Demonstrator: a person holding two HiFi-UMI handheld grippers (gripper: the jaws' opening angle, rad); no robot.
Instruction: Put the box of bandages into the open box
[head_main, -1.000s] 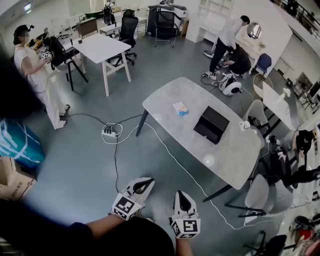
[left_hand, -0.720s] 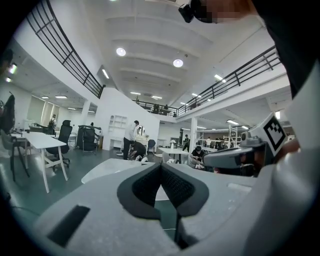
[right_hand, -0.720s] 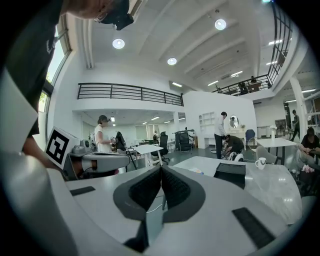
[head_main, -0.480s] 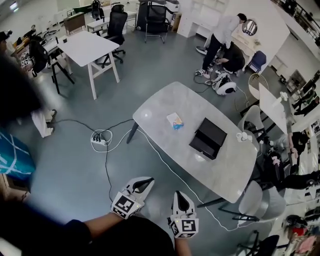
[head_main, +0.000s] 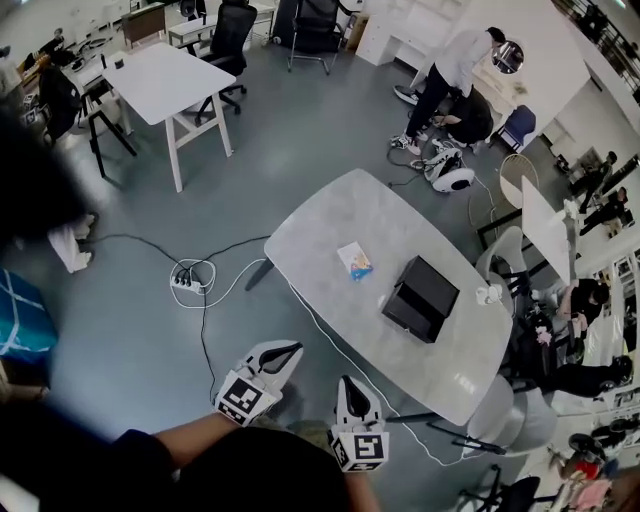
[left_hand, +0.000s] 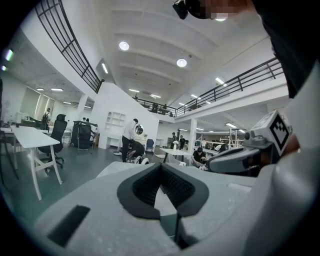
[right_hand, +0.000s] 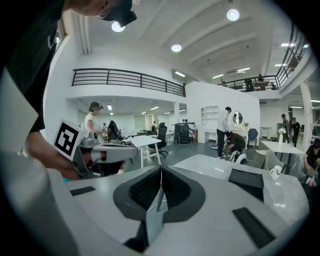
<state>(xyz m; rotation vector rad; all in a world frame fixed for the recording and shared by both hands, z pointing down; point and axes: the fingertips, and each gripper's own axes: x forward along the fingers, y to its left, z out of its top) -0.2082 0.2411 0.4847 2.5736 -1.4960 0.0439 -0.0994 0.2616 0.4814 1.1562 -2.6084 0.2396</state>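
Lying flat on a pale grey oval table (head_main: 330, 215), a small white-and-blue box of bandages (head_main: 355, 261) is seen near an open black box (head_main: 420, 298) (the two are apart). The left gripper (head_main: 290, 349) and the right gripper (head_main: 346, 385) are held well short of the table, jaws closed together with nothing between them.

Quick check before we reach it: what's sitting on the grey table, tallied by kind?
Box of bandages: 1
Open black box: 1
White mug: 1
Total: 3
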